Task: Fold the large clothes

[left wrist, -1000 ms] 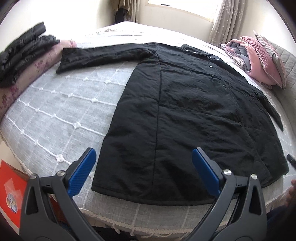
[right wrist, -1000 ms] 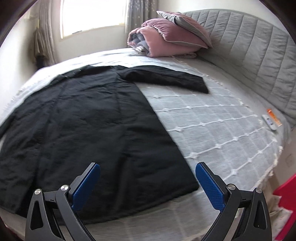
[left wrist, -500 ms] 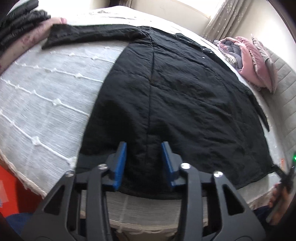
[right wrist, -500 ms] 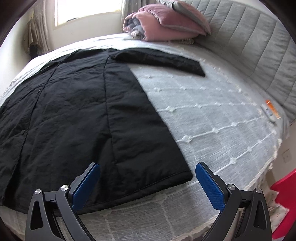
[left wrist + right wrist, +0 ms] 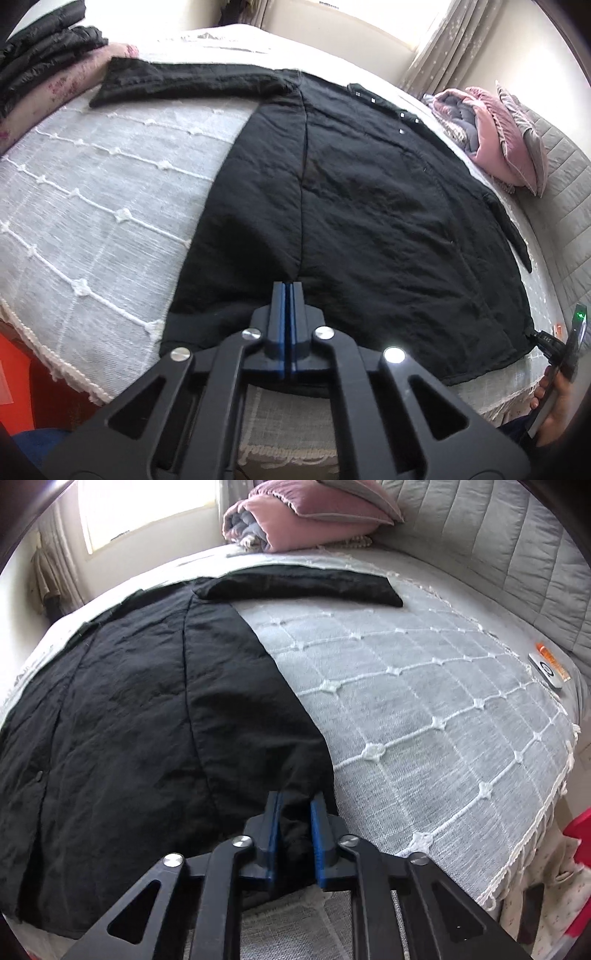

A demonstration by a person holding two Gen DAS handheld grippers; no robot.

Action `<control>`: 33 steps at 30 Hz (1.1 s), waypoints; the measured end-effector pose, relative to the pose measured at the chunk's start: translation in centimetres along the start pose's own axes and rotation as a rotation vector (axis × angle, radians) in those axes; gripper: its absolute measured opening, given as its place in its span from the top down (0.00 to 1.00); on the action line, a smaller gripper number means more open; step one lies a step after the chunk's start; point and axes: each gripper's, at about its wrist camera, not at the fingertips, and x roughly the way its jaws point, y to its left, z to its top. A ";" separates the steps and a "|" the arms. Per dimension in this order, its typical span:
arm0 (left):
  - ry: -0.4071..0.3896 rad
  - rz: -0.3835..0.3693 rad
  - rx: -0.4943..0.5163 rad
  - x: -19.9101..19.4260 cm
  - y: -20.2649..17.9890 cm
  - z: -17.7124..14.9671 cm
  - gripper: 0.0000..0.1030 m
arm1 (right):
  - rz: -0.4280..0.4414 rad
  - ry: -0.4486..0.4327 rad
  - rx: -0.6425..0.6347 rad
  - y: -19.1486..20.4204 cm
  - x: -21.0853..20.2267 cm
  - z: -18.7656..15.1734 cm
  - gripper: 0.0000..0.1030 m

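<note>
A long black coat lies flat on the bed, sleeves spread, its bottom hem at the near edge. My left gripper is shut at the hem beside a side seam, blue pads pressed together, and a ridge of cloth runs up to them. In the right wrist view the same coat fills the left half. My right gripper is closing on the hem's right corner, with bunched black cloth filling the gap between its pads. A hand holding that gripper shows at the left wrist view's far right.
The white knotted bedspread covers the bed. Pink bedding and pillows lie by the grey padded headboard. A remote rests near the right edge. Dark folded clothes are stacked at the far left.
Both grippers came down to the coat's bottom hem and went from wide open to shut, the left one first and the right one within the last half second.
</note>
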 end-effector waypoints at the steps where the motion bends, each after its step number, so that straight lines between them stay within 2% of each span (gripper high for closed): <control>1: -0.010 0.007 0.009 -0.5 0.0 0.0 0.98 | -0.006 -0.021 -0.005 0.0 -0.5 0.0 0.91; 4: -0.041 0.022 0.026 -2.1 0.0 -0.6 0.99 | -0.047 -0.117 -0.011 -0.5 -2.8 0.3 0.93; 9: -0.087 0.061 0.079 -4.4 -0.3 -2.4 1.00 | -0.036 -0.167 0.023 -1.7 -4.5 0.5 0.93; 11: -0.084 0.075 0.088 -4.0 0.1 -2.6 1.00 | -0.059 -0.185 0.012 -1.4 -4.9 0.5 0.93; 14: -0.032 0.042 0.053 -2.9 0.9 -2.1 1.00 | -0.082 -0.167 -0.008 -0.7 -4.6 0.8 0.92; 16: -0.037 0.060 0.035 -2.6 1.2 -1.7 0.94 | -0.042 -0.129 -0.011 -0.4 -3.9 0.7 0.86; 17: -0.032 0.067 0.039 -2.3 1.2 -1.5 0.75 | -0.018 -0.118 0.000 -0.6 -3.8 0.7 0.83; 18: -0.022 0.071 0.037 -2.0 1.1 -1.4 0.52 | 0.021 -0.100 0.021 -0.8 -3.6 0.7 0.74; 19: -0.013 0.068 0.025 -1.6 1.3 -1.3 0.44 | 0.048 -0.086 0.038 -1.1 -3.5 0.6 0.54; 20: -0.011 0.068 0.012 -1.3 1.6 -1.2 0.41 | 0.077 -0.073 0.062 -1.6 -3.5 0.5 0.40; 21: -0.004 0.082 0.002 -0.9 1.8 -1.1 0.41 | 0.100 -0.066 0.089 -2.1 -3.4 0.4 0.22; 24: 0.029 0.065 -0.032 0.3 2.4 -0.9 0.41 | 0.082 -0.036 0.110 -3.0 -2.8 0.1 0.21; 25: 0.048 0.054 -0.051 0.8 2.6 -0.8 0.41 | 0.073 -0.019 0.108 -3.1 -2.4 0.0 0.21; 26: 0.057 0.047 -0.067 1.1 2.7 -0.8 0.48 | 0.082 0.009 0.111 -3.1 -1.8 0.0 0.22; 28: 0.057 0.025 -0.072 1.5 2.5 -0.7 0.88 | 0.151 0.044 0.126 -3.3 -0.9 -0.1 0.38; 29: 0.062 0.010 -0.072 1.6 2.2 -0.8 0.98 | 0.167 0.056 0.135 -3.3 -0.5 -0.1 0.43; 31: 0.028 0.041 -0.045 1.2 1.6 -1.0 0.99 | 0.156 0.056 0.125 -3.2 -0.2 0.0 0.91; 33: -0.017 0.066 -0.038 -0.1 1.4 -1.1 0.99 | 0.132 0.003 0.100 -2.9 -1.2 0.2 0.93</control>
